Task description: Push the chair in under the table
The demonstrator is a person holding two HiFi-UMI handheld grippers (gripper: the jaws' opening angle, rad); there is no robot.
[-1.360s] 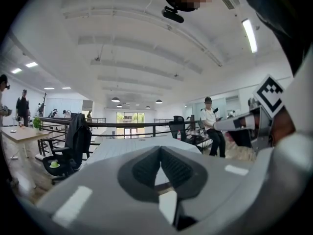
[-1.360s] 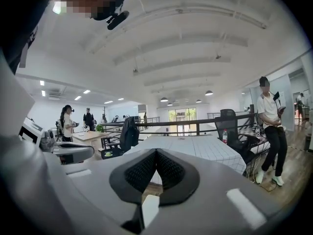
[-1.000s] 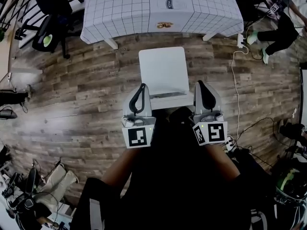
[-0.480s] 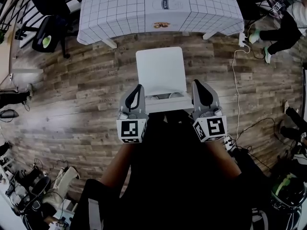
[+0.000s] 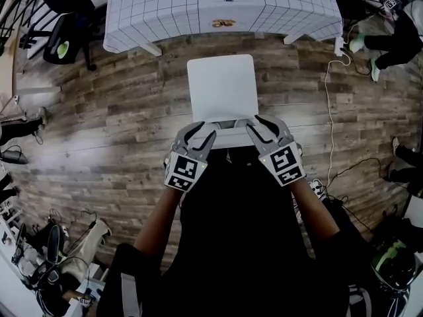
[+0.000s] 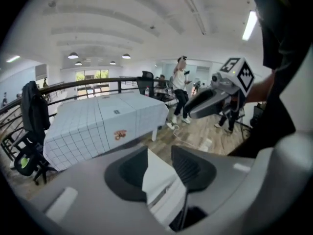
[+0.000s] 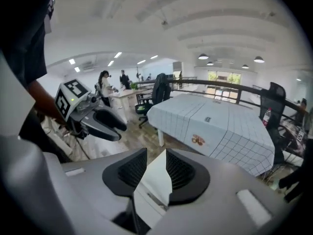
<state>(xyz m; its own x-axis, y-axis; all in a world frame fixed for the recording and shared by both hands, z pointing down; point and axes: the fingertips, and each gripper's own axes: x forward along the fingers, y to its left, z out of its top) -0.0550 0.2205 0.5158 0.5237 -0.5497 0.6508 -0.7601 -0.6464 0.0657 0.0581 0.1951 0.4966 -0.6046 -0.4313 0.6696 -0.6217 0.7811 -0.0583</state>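
The white chair (image 5: 222, 88) stands on the wood floor (image 5: 99, 131) facing the table (image 5: 165, 12), its seat not yet under it. Our left gripper (image 5: 203, 129) and right gripper (image 5: 258, 125) have just opened their jaws and straddle the backrest rail (image 5: 225, 137) unclamped. It looks light, rigid and tippy, so we judge an even push at both rail ends best.

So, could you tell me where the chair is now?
In the head view, the chair stands mid-frame on the floor, just short of the table and not yet under it.

One chair (image 5: 222, 88) — one table (image 5: 218, 5) (perhaps more).
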